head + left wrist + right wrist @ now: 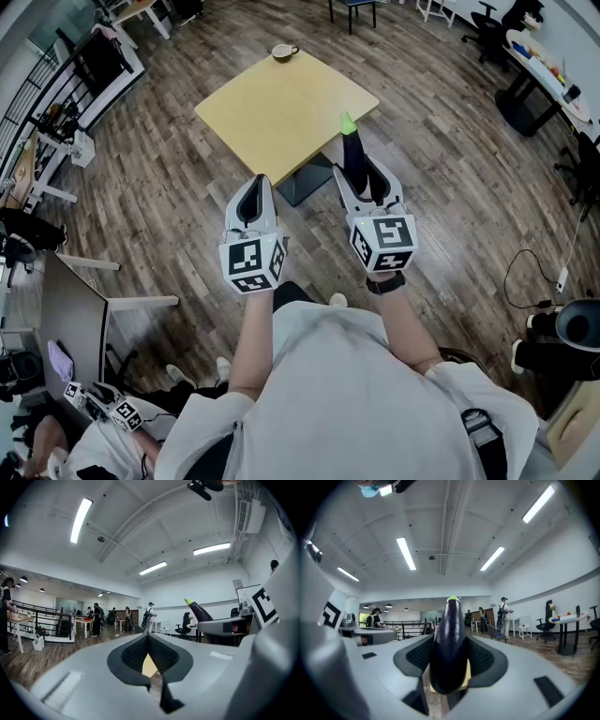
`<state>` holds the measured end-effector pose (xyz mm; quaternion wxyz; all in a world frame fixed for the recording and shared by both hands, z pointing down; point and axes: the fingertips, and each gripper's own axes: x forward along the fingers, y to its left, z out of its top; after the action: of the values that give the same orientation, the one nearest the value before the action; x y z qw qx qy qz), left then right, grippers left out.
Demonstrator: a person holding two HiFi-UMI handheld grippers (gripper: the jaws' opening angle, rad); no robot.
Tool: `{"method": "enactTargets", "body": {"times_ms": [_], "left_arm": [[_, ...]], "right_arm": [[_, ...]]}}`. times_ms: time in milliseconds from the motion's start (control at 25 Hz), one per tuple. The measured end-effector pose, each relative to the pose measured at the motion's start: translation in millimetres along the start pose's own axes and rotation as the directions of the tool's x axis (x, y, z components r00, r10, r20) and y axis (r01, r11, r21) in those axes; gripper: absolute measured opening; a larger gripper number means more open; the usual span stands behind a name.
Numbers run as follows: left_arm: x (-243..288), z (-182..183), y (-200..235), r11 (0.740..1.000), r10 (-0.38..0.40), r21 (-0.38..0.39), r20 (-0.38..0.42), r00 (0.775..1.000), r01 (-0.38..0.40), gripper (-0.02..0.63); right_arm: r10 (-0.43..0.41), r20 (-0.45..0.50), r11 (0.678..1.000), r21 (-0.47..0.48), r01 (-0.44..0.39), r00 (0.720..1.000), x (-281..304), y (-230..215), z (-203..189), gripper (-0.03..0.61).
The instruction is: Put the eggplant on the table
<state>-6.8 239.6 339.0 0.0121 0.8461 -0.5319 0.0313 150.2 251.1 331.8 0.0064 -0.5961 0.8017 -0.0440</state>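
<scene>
A dark purple eggplant (353, 150) with a green tip sticks forward out of my right gripper (361, 178), whose jaws are shut on its thick end. In the right gripper view the eggplant (450, 644) fills the space between the black pads (485, 656) and points up and away. Just past its tip in the head view is the near corner of the square yellow table (281, 108). My left gripper (253, 195) is level beside the right one, shut with nothing in it. Its tips (148, 637) meet, and the eggplant (202, 614) shows to its right.
A cup (283, 52) stands at the table's far edge. The table's dark base (305, 178) sits on the wood floor below the grippers. A monitor and desks (66, 319) are at the left, office chairs (487, 28) at the back right, and a cable (530, 281) lies on the floor at the right.
</scene>
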Motion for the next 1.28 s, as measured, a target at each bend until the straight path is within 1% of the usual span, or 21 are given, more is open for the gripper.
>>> {"method": "enactTargets", "body": {"times_ms": [120, 280, 400, 520, 680, 840, 1040, 1280], "left_arm": [[12, -3, -1, 1.000, -0.006, -0.004, -0.007, 1.000, 0.006, 0.003], [30, -3, 2, 1.000, -0.003, -0.004, 0.003, 1.000, 0.003, 0.005], [46, -2, 9, 1.000, -0.003, 0.002, 0.013, 1.000, 0.003, 0.005], [68, -2, 22, 1.000, 0.001, -0.005, 0.008, 1.000, 0.000, 0.005], [99, 6, 51, 1.000, 0.011, -0.014, 0.024, 1.000, -0.011, 0.005], [139, 19, 86, 1.000, 0.016, -0.022, 0.049, 0.999, -0.015, 0.005], [191, 32, 133, 1.000, -0.003, -0.025, 0.068, 0.998, 0.005, 0.004], [244, 36, 176, 0.999, -0.040, -0.010, 0.077, 0.996, 0.041, 0.005]], "right_arm": [[0.011, -0.002, 1.000, 0.026, -0.010, 1.000, 10, -6, -1, 0.219], [0.053, -0.024, 0.999, 0.000, -0.053, 0.998, 27, -5, -4, 0.219], [0.102, 0.008, 0.995, -0.007, -0.102, 0.995, 46, -3, 1, 0.219], [0.130, 0.015, 0.991, -0.018, -0.129, 0.991, 72, -2, 4, 0.219], [0.159, -0.001, 0.985, -0.064, -0.158, 0.987, 115, 4, 10, 0.219], [0.160, -0.015, 0.983, -0.092, -0.161, 0.987, 163, 7, 18, 0.219], [0.131, 0.025, 0.986, -0.103, -0.128, 0.991, 227, 9, 38, 0.219], [0.117, 0.015, 0.989, -0.095, -0.115, 0.993, 301, 9, 36, 0.219]]}}
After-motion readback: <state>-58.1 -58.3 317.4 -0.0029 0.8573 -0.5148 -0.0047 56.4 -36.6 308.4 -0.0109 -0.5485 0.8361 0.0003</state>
